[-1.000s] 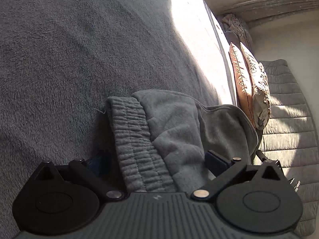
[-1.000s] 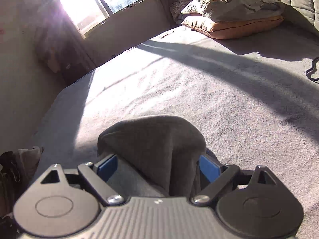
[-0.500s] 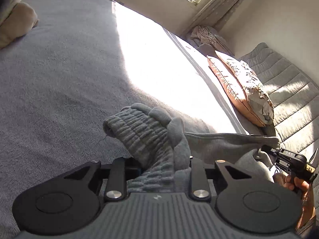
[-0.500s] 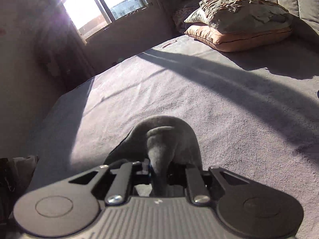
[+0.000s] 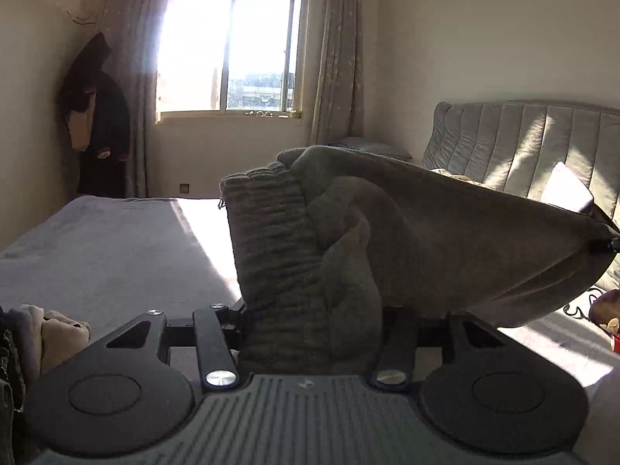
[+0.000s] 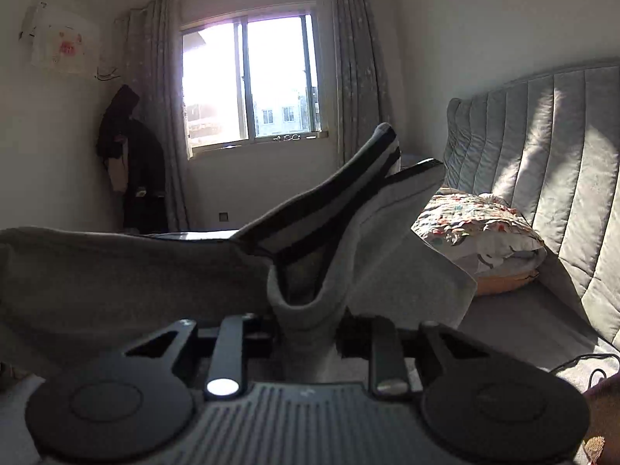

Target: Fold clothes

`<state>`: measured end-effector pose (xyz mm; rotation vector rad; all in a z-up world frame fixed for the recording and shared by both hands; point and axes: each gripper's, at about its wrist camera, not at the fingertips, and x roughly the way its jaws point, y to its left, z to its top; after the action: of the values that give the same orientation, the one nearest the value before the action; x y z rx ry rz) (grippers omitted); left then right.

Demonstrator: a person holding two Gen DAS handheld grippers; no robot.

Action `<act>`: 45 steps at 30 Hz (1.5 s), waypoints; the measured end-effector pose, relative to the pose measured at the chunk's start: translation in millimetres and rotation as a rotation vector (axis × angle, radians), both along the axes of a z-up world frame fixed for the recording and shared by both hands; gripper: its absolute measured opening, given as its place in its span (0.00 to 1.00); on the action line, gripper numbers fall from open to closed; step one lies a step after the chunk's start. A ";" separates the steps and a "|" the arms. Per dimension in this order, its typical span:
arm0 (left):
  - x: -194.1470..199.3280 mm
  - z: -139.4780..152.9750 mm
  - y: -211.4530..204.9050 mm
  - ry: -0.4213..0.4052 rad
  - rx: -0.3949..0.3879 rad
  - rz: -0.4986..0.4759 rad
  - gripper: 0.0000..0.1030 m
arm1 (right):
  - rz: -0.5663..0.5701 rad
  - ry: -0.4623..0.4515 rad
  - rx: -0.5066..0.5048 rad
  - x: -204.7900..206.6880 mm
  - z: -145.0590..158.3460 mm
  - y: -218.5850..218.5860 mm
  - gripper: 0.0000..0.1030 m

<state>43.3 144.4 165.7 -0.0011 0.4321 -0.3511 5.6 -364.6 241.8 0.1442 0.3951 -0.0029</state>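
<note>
Clothes: grey sweatpants (image 5: pixel 407 232) hang in the air above the bed (image 5: pixel 108 240), stretched between both claws.
Left claw (image 5: pixel 310 321): pinched tight on the ribbed waistband.
Right claw (image 6: pixel 306 325): pinched tight on a thick bunch of the grey cloth.
Worry: the cloth could slip out if a claw lets go a bit, because the pants are heavy.
Another worry: the pants could land crooked on the bed if one side drops lower.

Matt grey fleece garment (image 5: pixel 407 232), ribbed knit waistband (image 5: pixel 267 240)
</note>
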 end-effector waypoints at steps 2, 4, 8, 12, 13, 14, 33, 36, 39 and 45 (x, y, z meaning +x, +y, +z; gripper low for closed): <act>-1.5 -50.4 19.0 0.173 -0.029 0.024 0.57 | -0.006 0.056 0.023 -1.8 -25.7 -5.1 0.32; -6.7 -85.4 43.6 0.288 -0.120 0.084 0.55 | -0.012 0.113 0.045 -3.7 -51.5 -10.1 0.36; -25.9 -74.9 67.2 0.265 -0.275 0.136 0.61 | -0.023 0.226 0.090 -7.4 -103.0 -20.3 0.48; -33.3 -64.4 54.9 0.318 -0.388 0.131 0.74 | -0.036 0.325 0.152 -11.6 -147.5 -28.6 0.67; -28.3 -63.6 43.9 0.344 -0.381 0.117 0.74 | -0.040 0.335 0.185 -13.2 -150.8 -28.7 0.67; -22.1 -64.0 34.0 0.360 -0.363 0.126 0.74 | -0.047 0.339 0.216 -15.0 -153.8 -29.8 0.67; 44.7 -96.7 29.8 0.536 -0.692 0.467 0.74 | -0.191 0.499 0.473 6.2 -208.9 -43.9 0.23; 47.8 -98.7 18.3 0.519 -0.605 0.464 0.58 | -0.170 0.486 0.373 11.0 -205.4 -33.2 0.13; 43.6 -96.8 16.1 0.501 -0.570 0.461 0.45 | -0.185 0.423 0.352 4.0 -192.0 -32.3 0.07; 5.2 -55.2 14.1 0.313 -0.526 0.361 0.39 | -0.194 0.217 0.275 -27.1 -147.7 -28.4 0.06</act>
<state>48.5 158.6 110.6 -0.6461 0.6265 -0.0980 -21.4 -393.0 94.1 0.4562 0.5960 -0.1565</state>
